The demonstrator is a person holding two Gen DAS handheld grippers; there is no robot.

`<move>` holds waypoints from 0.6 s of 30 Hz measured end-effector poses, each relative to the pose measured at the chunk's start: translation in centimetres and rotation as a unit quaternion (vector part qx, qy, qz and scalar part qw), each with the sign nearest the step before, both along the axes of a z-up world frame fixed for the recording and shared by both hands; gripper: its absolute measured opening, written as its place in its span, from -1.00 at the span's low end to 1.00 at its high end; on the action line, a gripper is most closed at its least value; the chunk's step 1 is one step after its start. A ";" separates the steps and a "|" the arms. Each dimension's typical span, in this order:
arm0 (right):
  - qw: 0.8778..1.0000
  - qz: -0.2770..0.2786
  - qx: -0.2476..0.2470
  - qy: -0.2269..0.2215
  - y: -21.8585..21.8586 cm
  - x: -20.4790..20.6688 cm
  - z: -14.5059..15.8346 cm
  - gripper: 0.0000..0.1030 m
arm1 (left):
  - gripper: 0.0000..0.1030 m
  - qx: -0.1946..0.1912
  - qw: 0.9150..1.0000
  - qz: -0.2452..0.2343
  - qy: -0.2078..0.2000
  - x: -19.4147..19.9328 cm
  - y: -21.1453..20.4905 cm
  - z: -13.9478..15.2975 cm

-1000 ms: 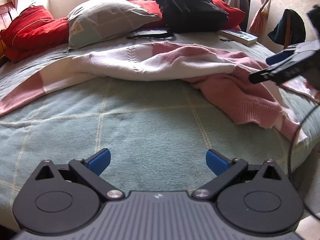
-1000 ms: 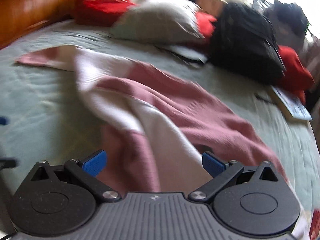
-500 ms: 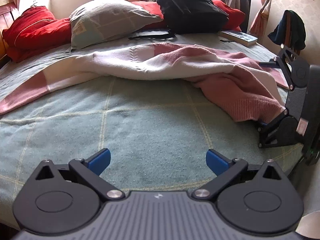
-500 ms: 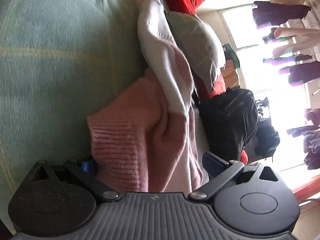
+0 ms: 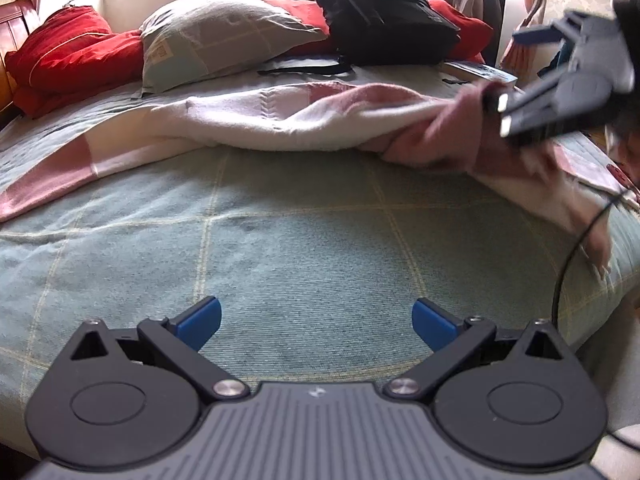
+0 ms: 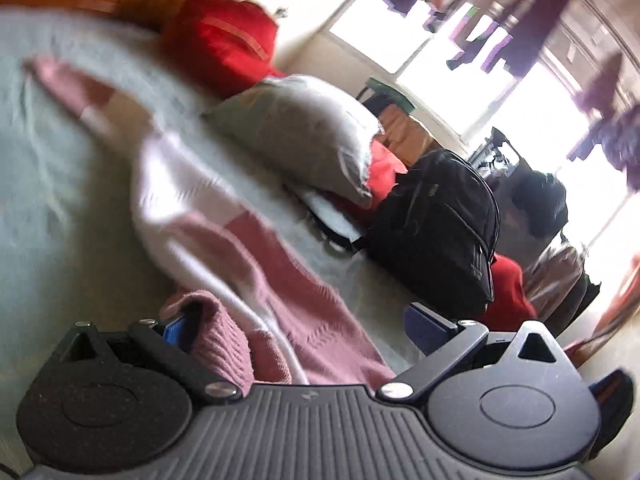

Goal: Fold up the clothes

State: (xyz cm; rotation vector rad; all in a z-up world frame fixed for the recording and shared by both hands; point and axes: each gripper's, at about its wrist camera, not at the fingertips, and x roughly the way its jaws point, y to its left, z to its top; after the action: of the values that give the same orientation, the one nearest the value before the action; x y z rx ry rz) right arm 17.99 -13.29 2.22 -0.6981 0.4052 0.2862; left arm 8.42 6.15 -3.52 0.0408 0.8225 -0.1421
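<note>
A pink and white knitted sweater (image 5: pixel 280 120) lies crumpled across the green checked bed (image 5: pixel 304 240). My left gripper (image 5: pixel 316 316) hovers open above bare bedspread near the front edge, with nothing between its fingers and well short of the sweater. My right gripper (image 5: pixel 512 74) is at the upper right in the left wrist view, raised off the bed. In the right wrist view, which is blurred, my right gripper (image 6: pixel 300 326) has its fingers wide apart. The sweater's ribbed hem (image 6: pixel 224 340) drapes over its left finger (image 6: pixel 172 330) and hangs lifted.
At the head of the bed lie a grey pillow (image 5: pixel 224 48), red bedding (image 5: pixel 68 60), a black backpack (image 5: pixel 380 12) and a book (image 5: pixel 476 70). A black cable (image 5: pixel 576 248) hangs at the right bed edge. Clothes hang by the window (image 6: pixel 500 92).
The right gripper has swung up from low at the bed's right edge and pulled the sweater's right end off the bedspread. The left gripper has hardly moved.
</note>
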 end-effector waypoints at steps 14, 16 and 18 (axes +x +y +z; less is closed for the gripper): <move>0.984 0.020 0.086 0.152 -3.3 -1.4 -2.0 1.00 | 0.97 0.005 1.000 -0.009 0.008 0.4 -0.6 -0.2; 0.980 0.046 0.079 0.175 -2.6 -2.9 -3.1 1.00 | 0.97 0.008 1.000 -0.010 0.010 0.5 -0.8 -0.4; 0.974 0.071 0.078 0.198 -1.9 -3.7 -4.1 1.00 | 0.97 0.009 1.000 -0.011 0.012 0.6 -0.9 -0.5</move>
State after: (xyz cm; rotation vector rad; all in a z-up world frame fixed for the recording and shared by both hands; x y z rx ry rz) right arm 14.24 -15.15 -1.86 -0.5136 0.7061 0.5906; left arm 8.98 5.21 -4.03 0.0649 0.8480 -0.1565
